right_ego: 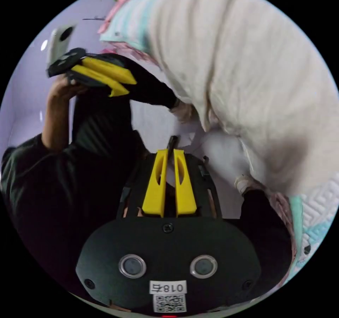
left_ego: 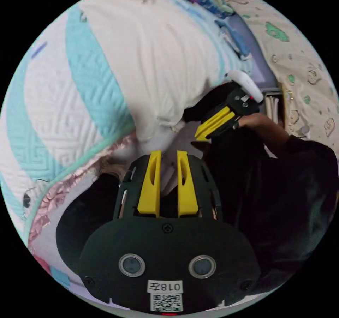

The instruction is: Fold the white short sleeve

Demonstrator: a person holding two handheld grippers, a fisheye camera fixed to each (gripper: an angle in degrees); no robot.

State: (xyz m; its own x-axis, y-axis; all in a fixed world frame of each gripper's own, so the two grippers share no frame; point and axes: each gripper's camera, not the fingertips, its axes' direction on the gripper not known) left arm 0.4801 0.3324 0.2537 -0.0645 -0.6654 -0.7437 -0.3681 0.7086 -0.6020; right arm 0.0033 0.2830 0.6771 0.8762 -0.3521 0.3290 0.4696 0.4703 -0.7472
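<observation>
White shirt (left_ego: 159, 64) lies on the bed ahead of my left tool (left_ego: 168, 155), which pinches its near edge; right tool (right_ego: 170, 154) nearly together, grip unclear, equally close beside it.

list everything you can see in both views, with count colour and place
white short sleeve: one, off-white, spread over the quilt; the left gripper view shows its near edge bunched ahead of the left claw's jaws
quilt: one, white with teal stripes and a pink floral border, lying under the garment
patterned cloth: one, beige with green marks, far edge of the left gripper view
folded stack: several pieces, purple and blue, beyond the garment
person's dark sleeve: one, black, beside the right claw
person's hand: one, gripping the left claw's handle
left claw: yellow jaws, narrow gap with white cloth between
right claw: yellow jaws nearly together, just short of the cloth
</observation>
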